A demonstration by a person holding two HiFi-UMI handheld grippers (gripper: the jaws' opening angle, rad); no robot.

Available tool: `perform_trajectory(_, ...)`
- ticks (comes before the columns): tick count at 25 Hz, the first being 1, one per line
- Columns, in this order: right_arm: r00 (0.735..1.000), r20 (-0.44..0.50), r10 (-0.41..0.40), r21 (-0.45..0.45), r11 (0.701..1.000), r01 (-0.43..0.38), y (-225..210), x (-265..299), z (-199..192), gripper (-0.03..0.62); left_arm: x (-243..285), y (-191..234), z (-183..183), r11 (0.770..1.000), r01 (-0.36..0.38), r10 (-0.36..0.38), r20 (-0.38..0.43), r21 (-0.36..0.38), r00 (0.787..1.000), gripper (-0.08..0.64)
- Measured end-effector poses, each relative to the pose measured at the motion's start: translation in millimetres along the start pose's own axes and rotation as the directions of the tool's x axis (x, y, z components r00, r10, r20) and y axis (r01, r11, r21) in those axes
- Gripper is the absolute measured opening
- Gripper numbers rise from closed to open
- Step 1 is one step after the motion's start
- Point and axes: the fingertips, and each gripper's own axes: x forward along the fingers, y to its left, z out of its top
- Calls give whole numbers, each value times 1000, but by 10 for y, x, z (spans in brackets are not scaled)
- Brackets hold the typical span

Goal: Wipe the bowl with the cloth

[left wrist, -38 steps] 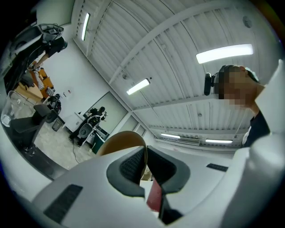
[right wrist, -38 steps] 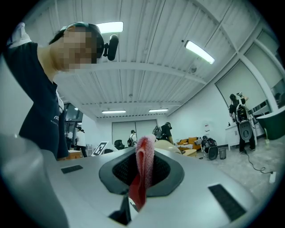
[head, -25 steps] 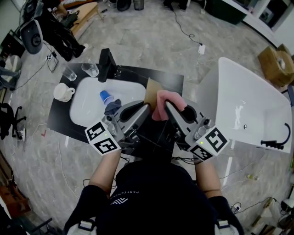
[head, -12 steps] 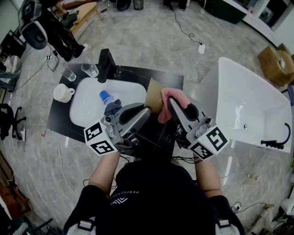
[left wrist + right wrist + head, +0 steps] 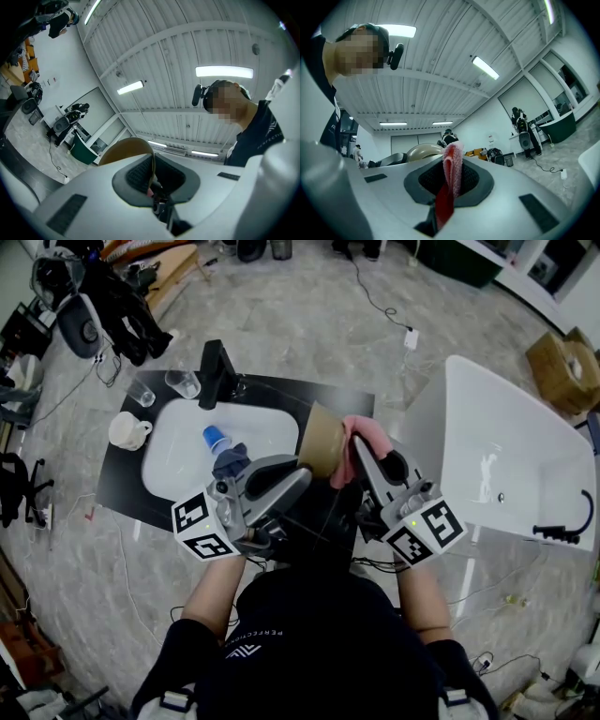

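White bathtub (image 5: 506, 456) at right; black counter (image 5: 122, 484) with white sink (image 5: 178, 442) at left. Both grippers raised over counter's right end, jaws pointing up and away from person.

Left gripper (image 5: 302, 472): jaws almost together, pinching thin rim of tan bowl (image 5: 321, 442). Bowl tipped on edge, standing beyond jaw tips.

Right gripper (image 5: 361, 451): jaws clamped on folded pink cloth (image 5: 361, 430). Cloth sticks up past jaw tips, against bowl's right side.

Blue cup (image 5: 217, 438) lies in sink, well left of bowl.
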Motion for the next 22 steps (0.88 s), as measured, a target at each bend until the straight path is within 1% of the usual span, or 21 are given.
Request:
perform_trajectory(7, 1000, -8, -15, -3, 1000, 15, -24, -9, -11, 47, 21, -42, 22, 1000, 11, -11, 1, 14, 1000, 21)
perform_trajectory(13, 999, -33, -21, -1, 1000, 21, -43, 27, -79, 47, 9, -9, 44, 1000, 1, -1, 7, 22, 1000, 21)
perform_trajectory(22, 996, -82, 25, 3, 1000, -25, 42, 70, -175, 47, -19, 63, 136, 1000, -24, 23, 57, 14, 998, 21)
